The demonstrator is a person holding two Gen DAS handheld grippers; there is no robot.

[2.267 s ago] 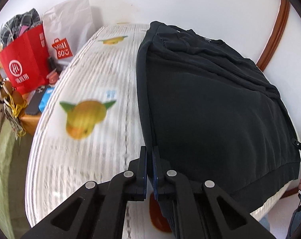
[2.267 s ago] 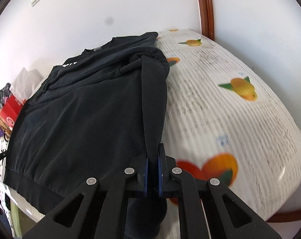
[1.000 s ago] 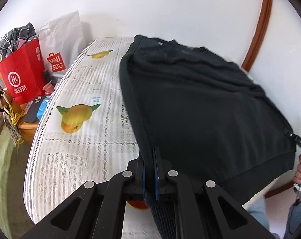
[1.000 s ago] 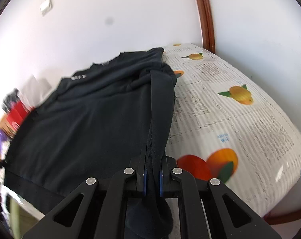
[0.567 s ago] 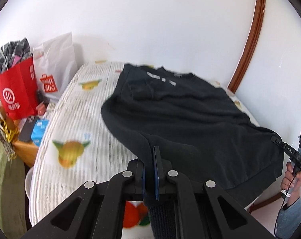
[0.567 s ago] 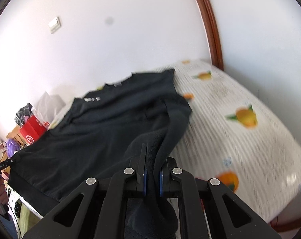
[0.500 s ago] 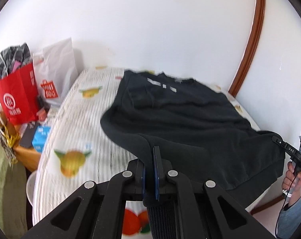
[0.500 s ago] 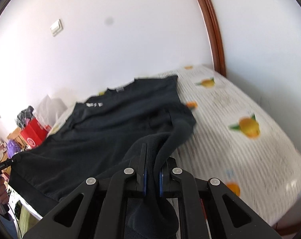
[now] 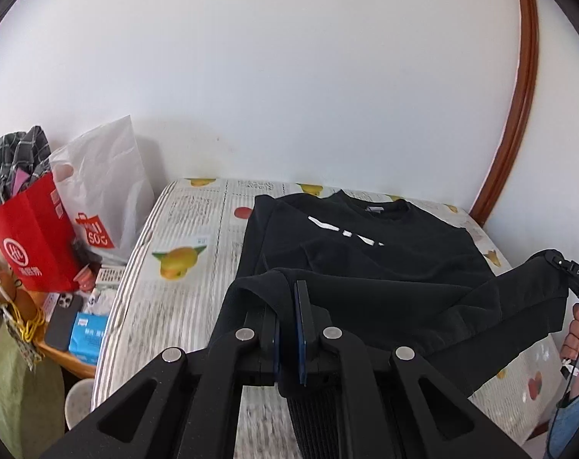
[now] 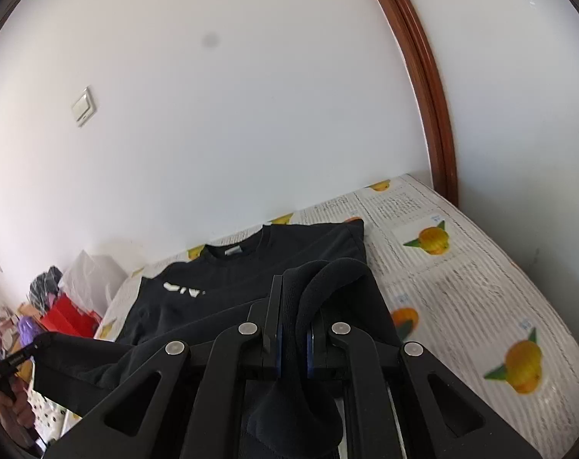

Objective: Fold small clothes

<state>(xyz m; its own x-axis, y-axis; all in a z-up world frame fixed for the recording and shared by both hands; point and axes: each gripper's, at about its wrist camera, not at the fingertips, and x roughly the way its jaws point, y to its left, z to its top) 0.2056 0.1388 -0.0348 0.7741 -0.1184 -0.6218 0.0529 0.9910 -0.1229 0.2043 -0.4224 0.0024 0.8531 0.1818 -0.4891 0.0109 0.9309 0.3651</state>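
A black sweatshirt (image 9: 369,264) with white chest lettering lies on the fruit-print bed (image 9: 190,241), collar toward the far wall. Its bottom hem is lifted off the bed and stretched between both grippers. My left gripper (image 9: 287,306) is shut on the left hem corner. My right gripper (image 10: 293,313) is shut on the right hem corner; it also shows at the right edge of the left wrist view (image 9: 557,267). The sweatshirt (image 10: 251,279) shows collar and lettering in the right wrist view. The lifted hem hides the lower body of the garment.
A red paper bag (image 9: 33,241) and a white plastic bag (image 9: 105,199) stand left of the bed on a small table with a phone (image 9: 59,325) and a tissue pack (image 9: 86,336). White walls stand behind; a brown wooden frame (image 9: 519,114) runs at the right.
Both grippers have lifted the hem off the bed and carried it up and toward the collar. The view has risen, and the chest lettering and collar now show.
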